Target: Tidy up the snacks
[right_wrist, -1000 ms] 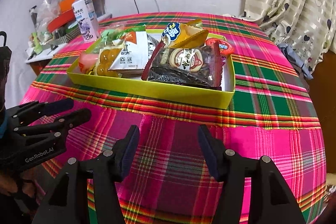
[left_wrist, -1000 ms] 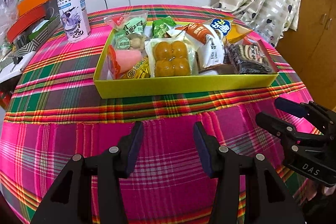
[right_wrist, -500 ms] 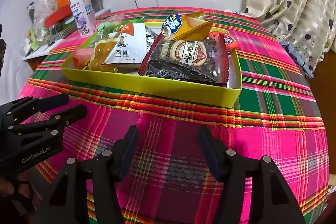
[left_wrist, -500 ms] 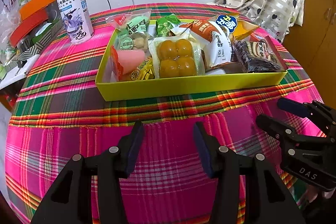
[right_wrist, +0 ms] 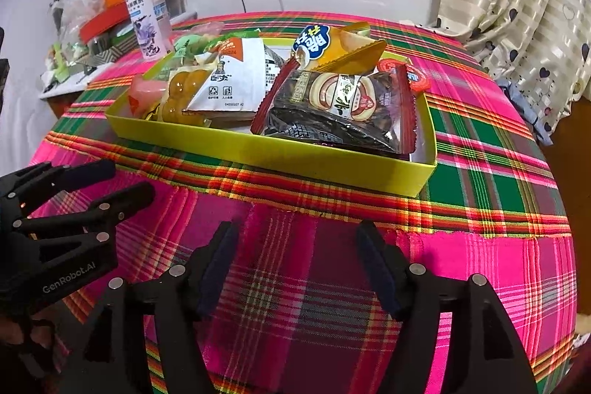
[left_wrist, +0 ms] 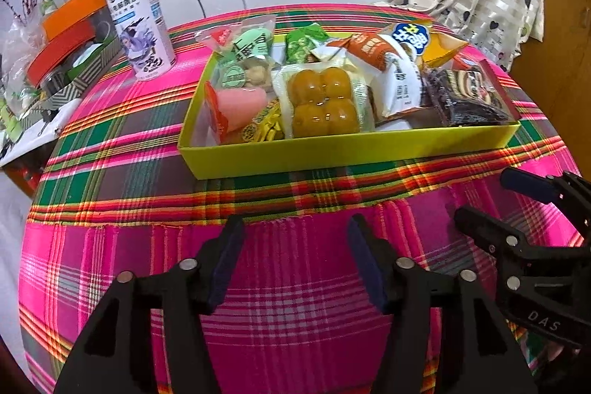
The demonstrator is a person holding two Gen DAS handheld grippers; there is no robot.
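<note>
A yellow-green tray (left_wrist: 332,154) (right_wrist: 295,154) on the plaid cloth holds several snack packs: a pack of round yellow cakes (left_wrist: 323,102), a pink jelly cup (left_wrist: 236,106), a dark prune bag (right_wrist: 340,106), a white and orange pack (right_wrist: 232,76) and a yellow chip bag (right_wrist: 340,47). My left gripper (left_wrist: 295,228) is open and empty, below the tray's near wall. My right gripper (right_wrist: 299,235) is open and empty, also in front of the tray. Each gripper shows in the other's view, the right one (left_wrist: 491,198) and the left one (right_wrist: 125,180).
A white drink bottle (left_wrist: 138,21) stands left of the tray. Orange and red boxes (left_wrist: 62,36) and clutter sit on a side shelf at the far left. Striped curtains (right_wrist: 517,6) hang at the right. The table's cloth edge drops off in front.
Both grippers have drifted slightly, so the tray sits a little further right and nearer in the views. The jaws stayed open. Nothing in the tray moved.
</note>
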